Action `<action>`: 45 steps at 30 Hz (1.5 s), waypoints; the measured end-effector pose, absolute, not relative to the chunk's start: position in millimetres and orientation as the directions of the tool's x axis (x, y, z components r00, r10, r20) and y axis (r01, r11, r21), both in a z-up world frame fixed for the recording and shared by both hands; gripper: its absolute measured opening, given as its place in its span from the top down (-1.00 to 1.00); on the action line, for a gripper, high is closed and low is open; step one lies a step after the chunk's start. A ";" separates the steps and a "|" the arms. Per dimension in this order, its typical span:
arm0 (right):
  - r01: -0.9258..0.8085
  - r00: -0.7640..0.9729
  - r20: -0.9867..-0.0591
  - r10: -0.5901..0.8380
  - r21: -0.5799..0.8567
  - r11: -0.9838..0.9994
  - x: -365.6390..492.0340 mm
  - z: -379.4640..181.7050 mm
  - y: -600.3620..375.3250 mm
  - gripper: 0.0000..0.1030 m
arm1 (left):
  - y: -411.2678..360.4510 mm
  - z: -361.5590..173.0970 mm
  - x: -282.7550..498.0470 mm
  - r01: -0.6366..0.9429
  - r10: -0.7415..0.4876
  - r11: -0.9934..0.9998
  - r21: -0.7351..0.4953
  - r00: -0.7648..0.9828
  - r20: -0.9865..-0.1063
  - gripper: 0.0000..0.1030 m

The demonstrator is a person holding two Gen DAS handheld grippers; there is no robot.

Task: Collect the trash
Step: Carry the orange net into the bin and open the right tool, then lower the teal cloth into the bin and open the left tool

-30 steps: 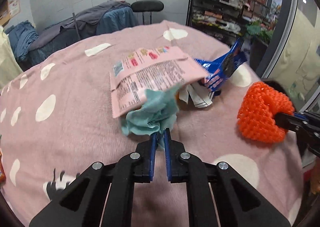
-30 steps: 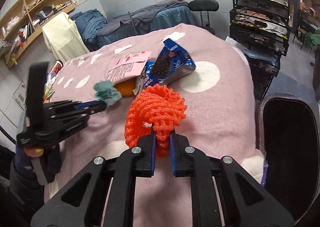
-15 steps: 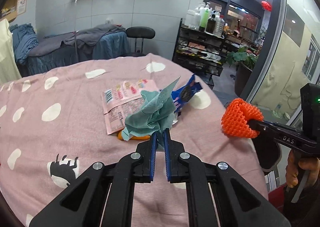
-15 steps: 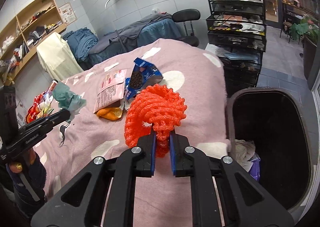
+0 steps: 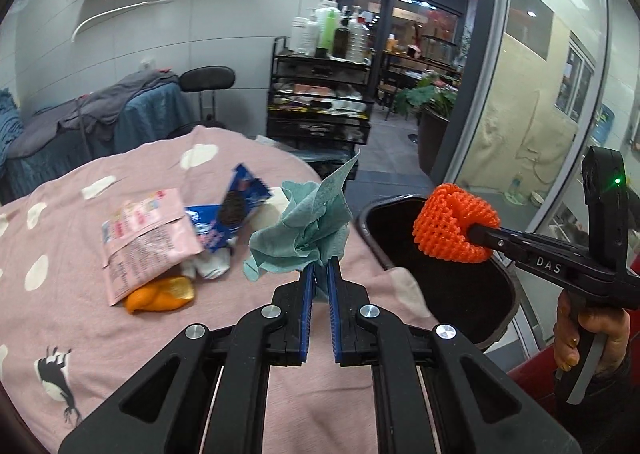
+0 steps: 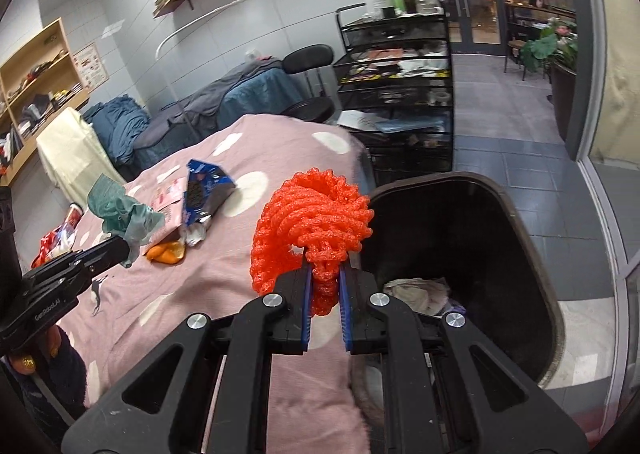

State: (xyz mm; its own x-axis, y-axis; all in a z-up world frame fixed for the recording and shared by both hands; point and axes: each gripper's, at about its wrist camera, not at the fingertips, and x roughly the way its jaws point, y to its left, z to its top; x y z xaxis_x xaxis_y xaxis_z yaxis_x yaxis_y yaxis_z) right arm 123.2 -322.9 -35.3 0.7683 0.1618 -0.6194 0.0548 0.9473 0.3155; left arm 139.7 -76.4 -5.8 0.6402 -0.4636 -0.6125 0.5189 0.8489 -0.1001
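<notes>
My left gripper [image 5: 319, 270] is shut on a crumpled teal paper towel [image 5: 304, 225], held above the pink spotted bedspread [image 5: 60, 318] near its right edge. My right gripper [image 6: 325, 268] is shut on an orange foam net [image 6: 312, 221], held at the rim of the black trash bin [image 6: 532, 254]. In the left wrist view the net [image 5: 452, 228] hangs over the bin [image 5: 456, 294]. On the bedspread lie a pink wrapper [image 5: 144, 238], a blue cookie packet [image 5: 236, 209], orange peel [image 5: 160, 296] and a white scrap [image 5: 210, 266].
The bin holds some crumpled trash [image 6: 416, 290] at its bottom. A black wire cart [image 6: 396, 93] with bottles stands behind the bed, with a stool [image 6: 308, 57] beside it. Glass doors are at the right. Red packets [image 6: 56, 238] lie at the bed's far left.
Both grippers lifted off the bed and moved right toward the bin, each carrying its piece. The orange net is now over the bin's opening.
</notes>
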 end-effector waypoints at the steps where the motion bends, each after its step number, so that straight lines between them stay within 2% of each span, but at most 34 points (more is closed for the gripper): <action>1: 0.073 0.770 -0.621 0.145 0.312 0.947 120.3 -36.1 -329.5 0.76 | -83.2 -6.4 140.5 0.532 -0.474 0.841 -0.102 0.632 -0.614 0.83; 11: 0.241 0.737 -0.676 -0.001 0.261 0.935 106.0 -59.3 -377.8 0.76 | -134.7 -13.5 145.6 0.607 -0.512 0.790 -0.085 0.577 -0.637 0.83; 25: 0.342 0.612 -0.790 -0.030 0.230 0.911 123.4 -126.8 -400.8 0.75 | -184.9 -26.9 145.9 0.670 -0.525 0.740 -0.060 0.520 -0.674 0.83; 27: 0.348 0.592 -0.805 -0.035 0.217 0.912 126.2 -136.9 -398.6 0.71 | -189.2 -29.6 144.9 0.673 -0.523 0.737 -0.059 0.514 -0.680 0.83; 28: 0.351 0.580 -0.814 -0.034 0.212 0.912 127.4 -143.1 -398.6 0.68 | -190.4 -30.7 145.8 0.674 -0.521 0.737 -0.057 0.512 -0.683 0.83; 30: 0.358 0.562 -0.827 -0.028 0.213 0.909 129.1 -152.9 -399.4 0.37 | -193.8 -33.7 147.4 0.676 -0.517 0.735 -0.055 0.506 -0.690 0.83; 33: 0.368 0.564 -0.826 -0.020 0.230 0.901 125.7 -160.4 -399.3 0.04 | -199.0 -37.5 147.8 0.678 -0.511 0.733 -0.053 0.498 -0.701 0.83; 45: 0.401 0.682 -0.726 -0.091 0.267 0.877 104.0 -120.8 -410.9 -0.28 | -217.7 -39.8 151.1 0.711 -0.521 0.701 -0.051 0.461 -0.718 0.83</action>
State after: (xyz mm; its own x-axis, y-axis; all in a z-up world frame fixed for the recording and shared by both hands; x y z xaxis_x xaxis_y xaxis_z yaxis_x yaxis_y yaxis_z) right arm 104.0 -410.9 -120.8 0.6821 -0.0911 -0.7256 0.4008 0.8765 0.2667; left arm 151.1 -217.7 -39.8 0.4613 -0.5206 -0.7184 0.7115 0.7009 -0.0510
